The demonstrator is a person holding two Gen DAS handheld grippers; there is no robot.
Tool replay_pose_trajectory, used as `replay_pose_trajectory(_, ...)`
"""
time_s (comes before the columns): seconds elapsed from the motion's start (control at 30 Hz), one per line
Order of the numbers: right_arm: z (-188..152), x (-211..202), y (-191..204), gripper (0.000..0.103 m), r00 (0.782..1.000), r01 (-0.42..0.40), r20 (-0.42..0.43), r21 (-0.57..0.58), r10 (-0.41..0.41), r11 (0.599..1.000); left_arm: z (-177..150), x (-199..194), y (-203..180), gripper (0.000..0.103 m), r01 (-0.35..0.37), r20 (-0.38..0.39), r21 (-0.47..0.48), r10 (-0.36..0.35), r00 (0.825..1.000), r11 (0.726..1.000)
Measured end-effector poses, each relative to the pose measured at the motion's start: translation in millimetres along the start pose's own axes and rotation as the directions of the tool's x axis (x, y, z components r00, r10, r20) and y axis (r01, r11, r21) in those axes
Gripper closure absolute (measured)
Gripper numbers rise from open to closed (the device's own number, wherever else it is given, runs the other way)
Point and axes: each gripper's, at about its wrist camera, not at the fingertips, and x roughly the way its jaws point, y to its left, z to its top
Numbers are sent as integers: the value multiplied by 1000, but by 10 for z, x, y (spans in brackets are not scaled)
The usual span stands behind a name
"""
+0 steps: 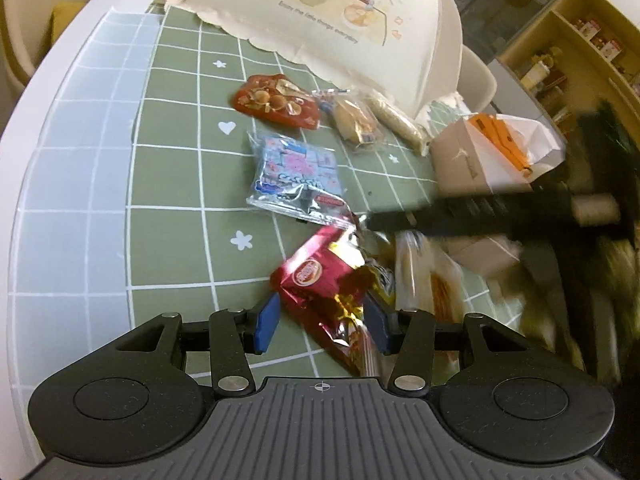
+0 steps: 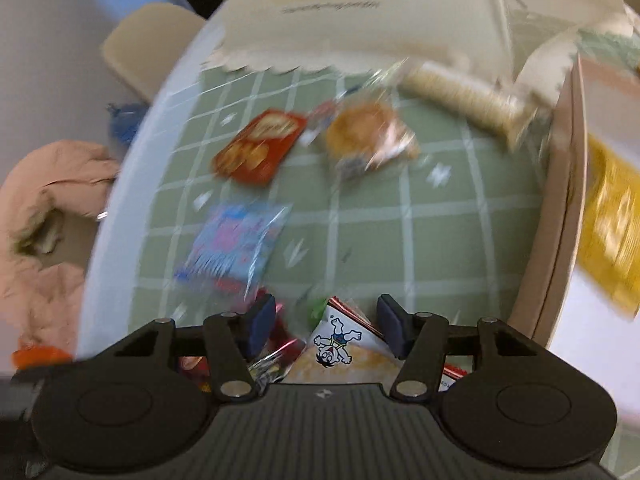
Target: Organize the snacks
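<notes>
Several wrapped snacks lie on a green checked tablecloth (image 1: 176, 184). My left gripper (image 1: 322, 322) is open, its blue pads on either side of a red and gold foil packet (image 1: 324, 280). A blue packet (image 1: 298, 176), a red nut packet (image 1: 276, 100), a wrapped cake (image 1: 356, 120) and a pale roll (image 1: 396, 120) lie beyond. My right gripper (image 2: 326, 326) is open above a white packet with a cartoon boy (image 2: 340, 348); it crosses the left wrist view as a dark blur (image 1: 500, 208). The right wrist view is blurred by motion.
A cream bag with cartoon children (image 1: 340, 20) stands at the back. A cardboard box (image 1: 476, 160) holding orange and white items sits to the right, and shows in the right wrist view (image 2: 568, 200). The table's white rim (image 1: 48, 128) curves on the left.
</notes>
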Motion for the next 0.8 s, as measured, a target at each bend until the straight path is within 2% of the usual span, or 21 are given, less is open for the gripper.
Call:
replay_pose_trajectory(0.13, -366, -183, 53, 45, 998, -29, 48, -19, 30, 999, 23, -23, 17, 53, 0, 16, -15, 0, 1000, 1000)
replay_pose_trajectory(0.2, -560, -329, 47, 45, 996, -18, 90, -37, 21, 999, 33, -94, 7, 53, -21, 52, -8, 21, 998, 1000)
replay_pose_trajectory(0.3, -787, -587, -62, 44, 986, 78, 149, -57, -69, 995, 77, -209, -25, 53, -41, 124, 1, 41, 991, 999)
replay_pose_trajectory(0.37, -854, -654, -130, 44, 971, 159, 187, -58, -146, 986, 151, -227, -101, 53, -20, 147, 27, 15, 989, 999)
replay_pose_trajectory(0.47, -825, -717, -283, 44, 943, 255, 225, -23, -243, 967, 263, -93, -287, 53, 31, 108, 88, -41, 993, 996)
replay_pose_trajectory(0.53, -763, -723, -392, 44, 928, 280, 246, 27, -278, 960, 310, 49, -436, 53, 56, 63, 134, -65, 996, 989)
replay_pose_trajectory(0.63, -744, -734, -443, 43, 940, 231, 241, 69, -241, 970, 291, 296, -685, 53, 66, -25, 212, -62, 998, 975)
replay_pose_trajectory(0.8, -1033, -703, -180, 43, 972, 143, 186, 9, -142, 990, 231, 618, -925, 52, 31, -75, 260, -12, 997, 965)
